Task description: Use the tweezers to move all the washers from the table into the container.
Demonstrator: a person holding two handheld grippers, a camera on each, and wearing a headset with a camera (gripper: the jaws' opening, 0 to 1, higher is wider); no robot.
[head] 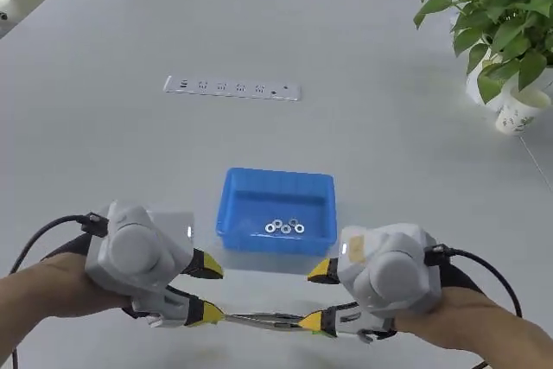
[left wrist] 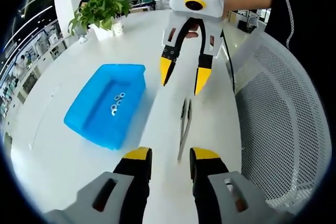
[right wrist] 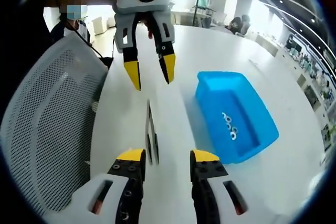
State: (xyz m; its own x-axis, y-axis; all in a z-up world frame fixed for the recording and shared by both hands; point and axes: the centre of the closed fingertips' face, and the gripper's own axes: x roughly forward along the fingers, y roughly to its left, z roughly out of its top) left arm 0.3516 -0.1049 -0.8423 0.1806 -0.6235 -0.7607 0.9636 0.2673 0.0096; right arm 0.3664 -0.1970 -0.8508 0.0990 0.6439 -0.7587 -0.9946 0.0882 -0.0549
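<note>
A blue container [head: 278, 180] sits in the middle of the white table, with several metal washers [head: 285, 228] lying inside it. Thin metal tweezers [head: 263, 321] lie flat on the table near its front edge, between the two grippers. My left gripper [head: 210, 289] is open and faces right, and my right gripper [head: 318, 297] is open and faces left, tip to tip across the tweezers. In the left gripper view the tweezers [left wrist: 184, 124] lie just ahead of my open left gripper [left wrist: 171, 156]. In the right gripper view the tweezers [right wrist: 150, 135] reach in between my open jaws.
A white power strip [head: 232, 87] lies further back on the table. A potted plant [head: 501, 6] and a paper cup [head: 518, 114] stand at the far right. A mesh chair back [left wrist: 278, 124] is close behind the table's front edge.
</note>
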